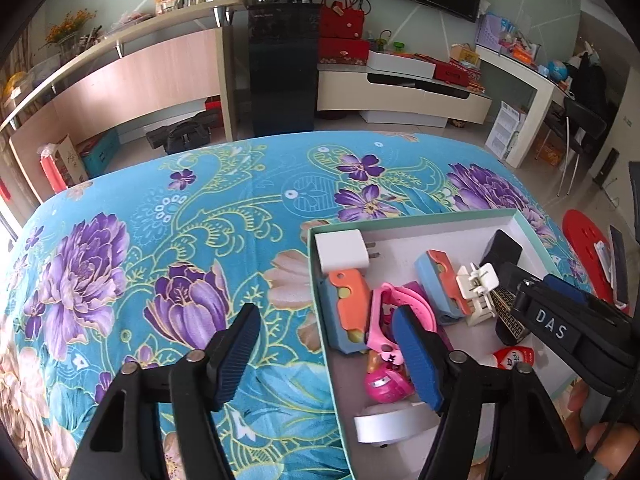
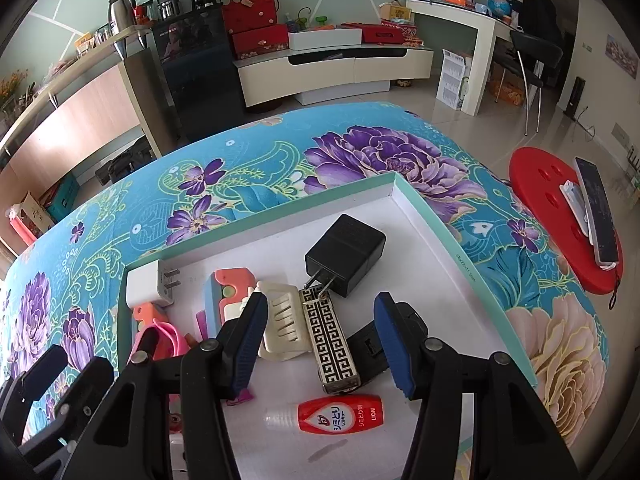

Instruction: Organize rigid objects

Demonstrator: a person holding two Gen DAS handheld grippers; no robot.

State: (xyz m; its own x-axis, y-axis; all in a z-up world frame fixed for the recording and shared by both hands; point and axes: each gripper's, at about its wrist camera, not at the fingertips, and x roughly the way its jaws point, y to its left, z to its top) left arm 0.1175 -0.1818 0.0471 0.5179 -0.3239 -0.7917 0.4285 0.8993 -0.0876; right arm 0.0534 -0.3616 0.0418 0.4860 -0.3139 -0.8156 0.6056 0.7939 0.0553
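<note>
Clutter is filling the shallow box [image 2: 420, 204] that is sitting on the flowered table [image 1: 168, 216]: a white charger [image 1: 344, 250], a black charger [image 2: 346, 260], a cream hair clip [image 2: 284, 324], a patterned lighter [image 2: 330, 340], a pink watch [image 1: 394, 312] and a small red bottle [image 2: 340, 416] are all lying inside it, several touching.

The left gripper [image 1: 332, 354] is hanging wide open and empty, one finger over the cloth and the other over the box's near wall. The right gripper [image 2: 320, 344] is standing partly open over the lighter and the clip, its pads not pressing on either (nothing is held).

Trouble is waiting in the crowding. If the right gripper is closing here, it could be pinching the clip and lighter together, or nudging the black charger. The left gripper's inner finger could be catching the box wall and dragging the whole box.
</note>
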